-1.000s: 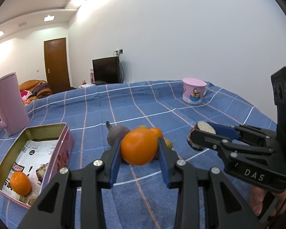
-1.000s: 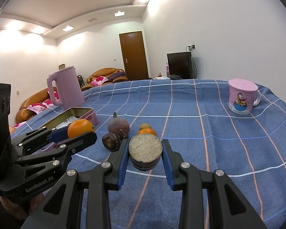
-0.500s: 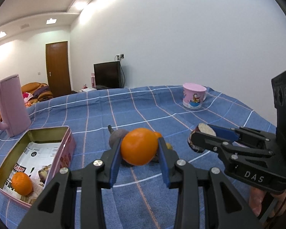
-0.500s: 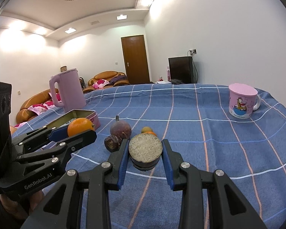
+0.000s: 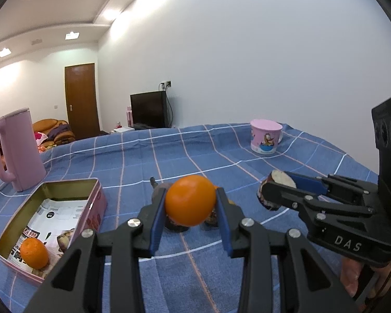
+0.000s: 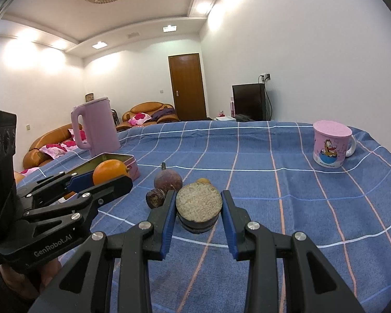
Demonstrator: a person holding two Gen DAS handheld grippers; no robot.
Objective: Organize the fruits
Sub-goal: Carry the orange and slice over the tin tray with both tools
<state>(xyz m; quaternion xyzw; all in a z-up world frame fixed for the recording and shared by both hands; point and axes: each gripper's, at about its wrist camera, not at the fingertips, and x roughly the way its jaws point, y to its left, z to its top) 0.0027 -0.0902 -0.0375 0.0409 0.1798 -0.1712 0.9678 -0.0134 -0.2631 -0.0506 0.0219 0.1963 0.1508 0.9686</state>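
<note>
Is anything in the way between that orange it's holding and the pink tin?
Nothing visible. The orange sits clamped in the left gripper, above the cloth; the open tin lies to its left, only bare blue tablecloth between them.

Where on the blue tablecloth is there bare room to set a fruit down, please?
Bare cloth lies between the fruit cluster and the pink mug, and beyond the cluster toward the far edge. It is crowded from the cluster to the open tin and pink kettle.
</note>
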